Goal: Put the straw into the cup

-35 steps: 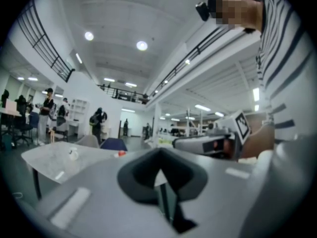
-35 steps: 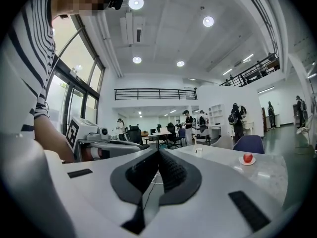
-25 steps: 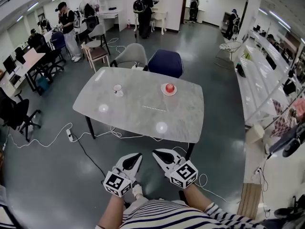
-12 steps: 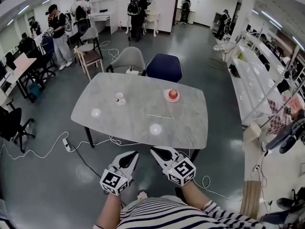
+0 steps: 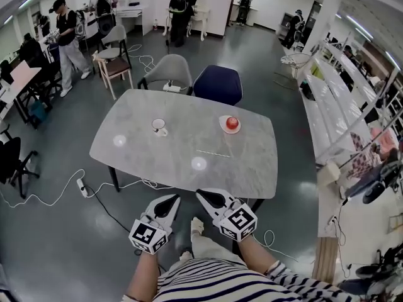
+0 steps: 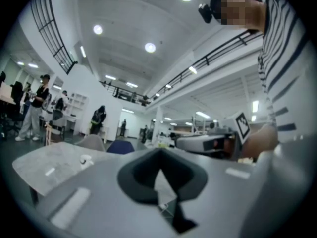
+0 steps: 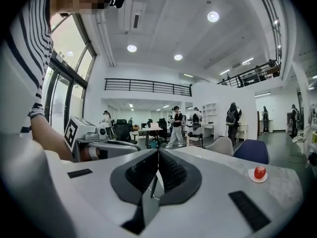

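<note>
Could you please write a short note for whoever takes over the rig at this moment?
Left tool: shut, empty, held short of the table's near edge.
Right tool: shut, empty, beside the left one.
The straw lies flat on the table, right of centre. The cup stands farther back and to the left, apart from it.
Done: nothing; the straw is not yet picked up.
Left to do: grasp the straw, carry it to the cup and drop it in.

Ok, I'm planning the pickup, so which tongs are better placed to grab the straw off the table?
Right, probably. The straw lies on the table right of its middle, nearly straight ahead of the right tongs. The left tongs sit on the cup side. Both are shut and empty.
</note>
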Demonstrator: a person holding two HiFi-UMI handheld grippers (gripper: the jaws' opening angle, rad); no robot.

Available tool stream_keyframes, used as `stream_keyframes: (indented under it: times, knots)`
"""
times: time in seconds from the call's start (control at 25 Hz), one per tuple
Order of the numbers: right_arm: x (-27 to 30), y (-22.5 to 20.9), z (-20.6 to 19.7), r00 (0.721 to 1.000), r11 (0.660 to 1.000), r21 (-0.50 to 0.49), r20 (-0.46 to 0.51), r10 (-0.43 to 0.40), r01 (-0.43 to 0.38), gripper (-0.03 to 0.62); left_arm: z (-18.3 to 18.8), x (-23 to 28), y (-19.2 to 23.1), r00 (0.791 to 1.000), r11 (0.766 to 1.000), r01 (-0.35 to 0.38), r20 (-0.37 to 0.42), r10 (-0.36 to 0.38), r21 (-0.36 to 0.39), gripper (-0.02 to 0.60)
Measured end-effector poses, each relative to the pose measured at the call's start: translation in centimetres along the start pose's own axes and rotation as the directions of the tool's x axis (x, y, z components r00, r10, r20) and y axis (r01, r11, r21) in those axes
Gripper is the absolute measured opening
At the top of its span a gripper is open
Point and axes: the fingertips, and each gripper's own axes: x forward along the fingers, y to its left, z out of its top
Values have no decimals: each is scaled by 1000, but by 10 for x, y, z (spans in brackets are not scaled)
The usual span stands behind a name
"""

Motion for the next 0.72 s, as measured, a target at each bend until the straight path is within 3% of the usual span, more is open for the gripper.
stream_keyframes:
  times: [0.28, 0.72]
  knots:
    - [52, -39, 2, 999, 999, 11, -3, 36, -36, 6, 3, 31, 57, 1000, 1000, -29, -6, 29, -3, 8]
    - [117, -113, -7, 998, 996, 60, -13, 67, -66, 6, 2, 113, 124, 995, 999, 27, -100, -24, 27, 8]
